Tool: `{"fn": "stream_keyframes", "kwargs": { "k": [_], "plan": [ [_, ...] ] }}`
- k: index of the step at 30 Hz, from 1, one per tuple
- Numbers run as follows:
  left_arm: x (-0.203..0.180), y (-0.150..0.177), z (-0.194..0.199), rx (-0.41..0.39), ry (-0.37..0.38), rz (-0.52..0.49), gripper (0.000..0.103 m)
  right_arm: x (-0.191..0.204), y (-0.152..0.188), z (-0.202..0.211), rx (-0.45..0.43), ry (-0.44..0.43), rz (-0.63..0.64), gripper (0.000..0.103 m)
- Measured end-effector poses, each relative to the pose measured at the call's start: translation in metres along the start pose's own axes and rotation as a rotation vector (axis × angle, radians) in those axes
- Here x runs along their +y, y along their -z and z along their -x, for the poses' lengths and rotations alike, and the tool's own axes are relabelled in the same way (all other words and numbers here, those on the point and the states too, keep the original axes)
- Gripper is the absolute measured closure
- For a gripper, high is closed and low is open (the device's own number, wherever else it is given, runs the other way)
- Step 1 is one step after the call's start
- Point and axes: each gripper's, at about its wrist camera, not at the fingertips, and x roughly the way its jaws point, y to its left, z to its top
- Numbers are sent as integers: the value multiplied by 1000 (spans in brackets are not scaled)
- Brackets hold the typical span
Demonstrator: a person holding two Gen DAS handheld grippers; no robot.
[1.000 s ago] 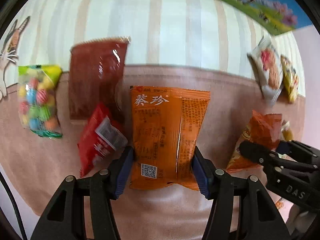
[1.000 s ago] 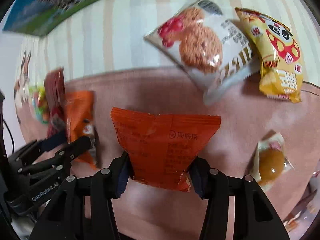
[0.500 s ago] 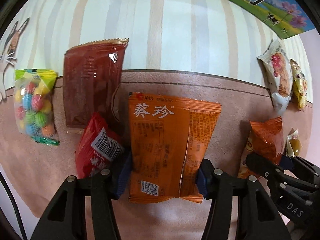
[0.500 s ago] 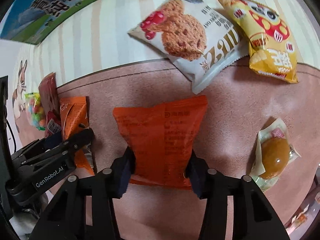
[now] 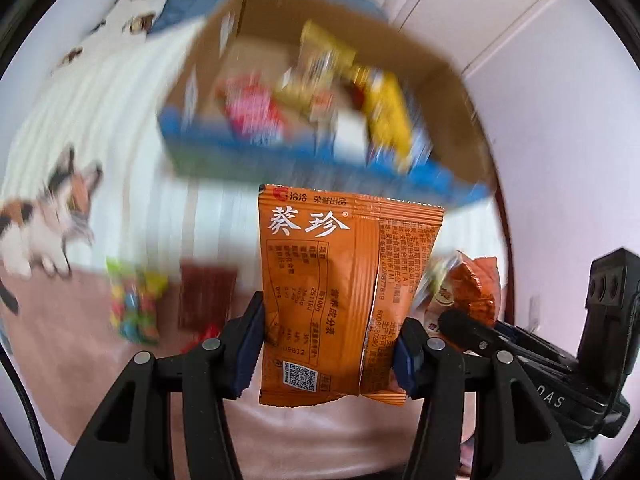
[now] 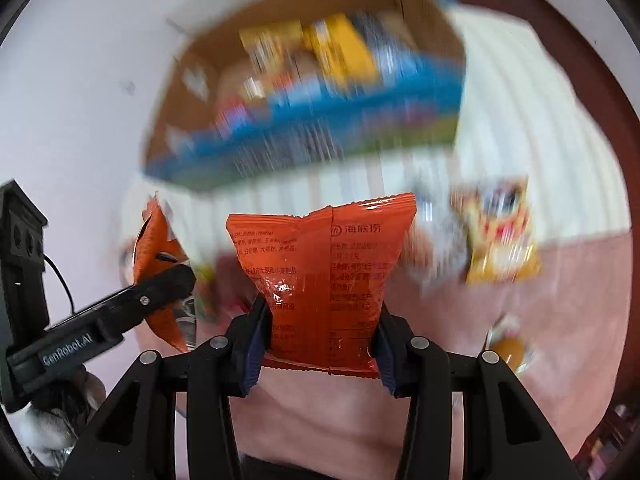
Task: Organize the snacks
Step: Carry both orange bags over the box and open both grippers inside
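Observation:
My left gripper (image 5: 326,344) is shut on an orange sunflower-seed packet (image 5: 344,280) with white characters, held upright above the pink mat. My right gripper (image 6: 320,344) is shut on a red-orange snack bag (image 6: 324,272), also lifted off the mat. Ahead of both stands an open cardboard box (image 5: 448,80) with blue printed sides, blurred, with several yellow and red snack packs inside; it shows in the right wrist view too as the box (image 6: 192,60). Each gripper appears in the other's view: the right gripper (image 5: 472,328) with its bag, the left gripper (image 6: 168,280) with its packet.
On the pink mat (image 5: 72,320) lie a colourful candy bag (image 5: 134,300), a dark red packet (image 5: 204,296), a yellow snack bag (image 6: 500,240) and a small amber sweet (image 6: 508,348). Striped bedding (image 5: 120,160) with a cat print (image 5: 52,216) lies beyond. White cupboards stand behind the box.
Both grippers rose off the mat with their packets and tilted up, bringing the cardboard box into view. The snacks left on the mat now look smaller and lower.

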Motion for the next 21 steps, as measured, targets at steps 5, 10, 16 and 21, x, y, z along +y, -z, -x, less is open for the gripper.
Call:
{"fn": "stream_keyframes", "kwargs": {
  "k": [5, 10, 16, 21],
  "plan": [
    [-19, -67, 27, -81, -68, -57, 51, 11, -68, 57, -150, -19, 13, 54],
    [-1, -116, 11, -76, -183, -67, 51, 8, -133, 61, -197, 39, 27, 54],
    [20, -147, -41, 15, -274, -53, 50, -4, -169, 24, -143, 115, 14, 54],
    [30, -151, -76, 94, -343, -61, 49, -16, -186, -12, -79, 173, 4, 53]
  ]
}}
